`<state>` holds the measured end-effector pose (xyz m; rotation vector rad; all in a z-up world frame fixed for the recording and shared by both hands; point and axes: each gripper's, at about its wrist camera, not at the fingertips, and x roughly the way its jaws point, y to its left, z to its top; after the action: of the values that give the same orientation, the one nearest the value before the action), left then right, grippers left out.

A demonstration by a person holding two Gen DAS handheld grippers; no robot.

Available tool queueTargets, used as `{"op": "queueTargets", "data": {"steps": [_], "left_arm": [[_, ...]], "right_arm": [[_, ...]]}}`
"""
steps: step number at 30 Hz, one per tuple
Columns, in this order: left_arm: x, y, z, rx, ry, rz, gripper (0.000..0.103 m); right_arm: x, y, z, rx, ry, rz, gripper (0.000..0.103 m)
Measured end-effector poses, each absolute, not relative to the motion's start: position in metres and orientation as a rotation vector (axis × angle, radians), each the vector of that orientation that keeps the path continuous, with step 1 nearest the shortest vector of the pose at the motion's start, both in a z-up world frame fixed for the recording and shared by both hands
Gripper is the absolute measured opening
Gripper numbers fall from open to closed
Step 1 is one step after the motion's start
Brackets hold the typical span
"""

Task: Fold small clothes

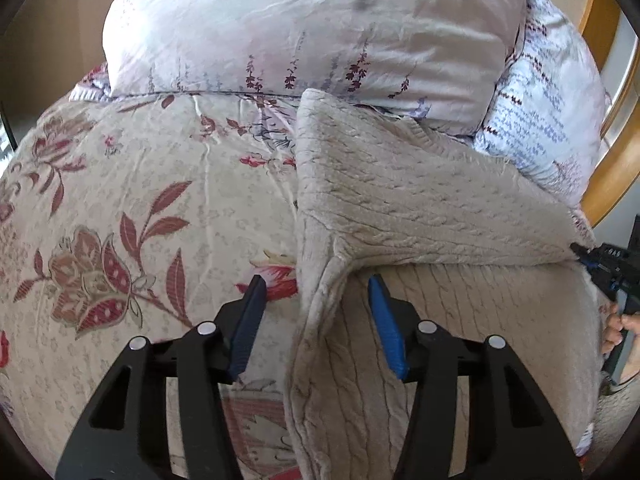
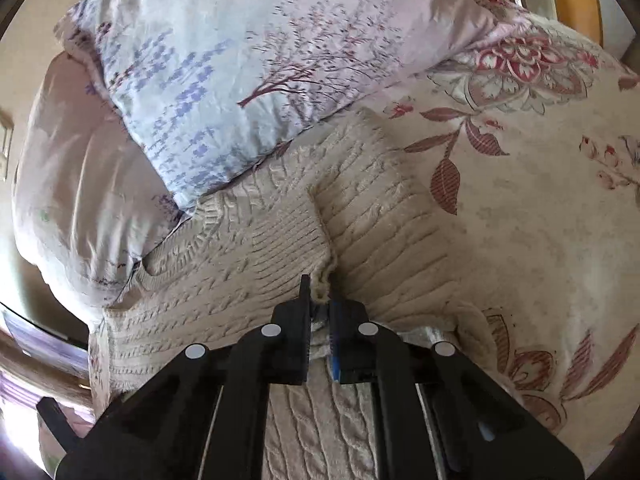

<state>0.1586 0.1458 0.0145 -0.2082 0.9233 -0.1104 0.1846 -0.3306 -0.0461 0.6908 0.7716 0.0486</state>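
A beige cable-knit sweater (image 1: 420, 208) lies on the floral bedspread (image 1: 120, 200), one part folded over the body. My left gripper (image 1: 316, 292) is open and empty, its blue fingers (image 1: 384, 320) straddling the sweater's left edge. My right gripper (image 2: 320, 300) is shut on a folded edge of the sweater (image 2: 260, 248). The right gripper also shows at the far right of the left wrist view (image 1: 580, 250), pinching the fold's corner.
Two floral pillows (image 1: 304, 28) (image 2: 224, 68) lie at the head of the bed, just behind the sweater. A wooden bed frame (image 1: 616, 168) curves along the right. The bedspread (image 2: 540, 220) stretches out to the right of the sweater.
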Motion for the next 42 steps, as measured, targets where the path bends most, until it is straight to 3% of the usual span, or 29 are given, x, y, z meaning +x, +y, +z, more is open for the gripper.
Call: {"op": "queueTargets", "data": {"steps": [1,3,5,7,15,24,28,32,38,42], "left_arm": [[0.155,0.148,0.015,-0.230,0.923,-0.127,0.052],[0.148,0.152,0.016,-0.266,0.919,-0.153,0.052],[0.136,0.159,0.017,-0.316,0.915,-0.194,0.053],[0.122,0.166,0.018,-0.370,0.908,-0.237,0.054],[0.074,0.176,0.007,-0.476,0.921,-0.311,0.054],[0.019,0.170,-0.001,-0.556,0.889,-0.413,0.049],[-0.003,0.166,-0.005,-0.588,0.887,-0.469,0.039],[-0.019,0.160,-0.012,-0.642,0.914,-0.532,0.034],[-0.031,0.154,-0.016,-0.662,0.935,-0.554,0.026],[-0.030,0.148,-0.013,-0.608,0.959,-0.549,0.009]], "right_arm": [[0.179,-0.332,-0.043,0.684,0.769,0.061,0.009],[0.165,-0.336,-0.036,0.684,0.752,0.100,0.022],[0.147,-0.347,-0.030,0.693,0.720,0.147,0.059],[0.129,-0.360,-0.028,0.689,0.696,0.182,0.065],[0.060,-0.406,-0.067,0.705,0.781,0.282,0.064],[0.011,-0.385,-0.093,0.753,0.813,0.482,0.044],[-0.003,-0.373,-0.095,0.766,0.817,0.572,0.039],[-0.016,-0.360,-0.098,0.743,0.836,0.630,0.028],[-0.024,-0.350,-0.093,0.675,0.835,0.641,0.021],[-0.026,-0.347,-0.082,0.619,0.793,0.632,0.010]]}}
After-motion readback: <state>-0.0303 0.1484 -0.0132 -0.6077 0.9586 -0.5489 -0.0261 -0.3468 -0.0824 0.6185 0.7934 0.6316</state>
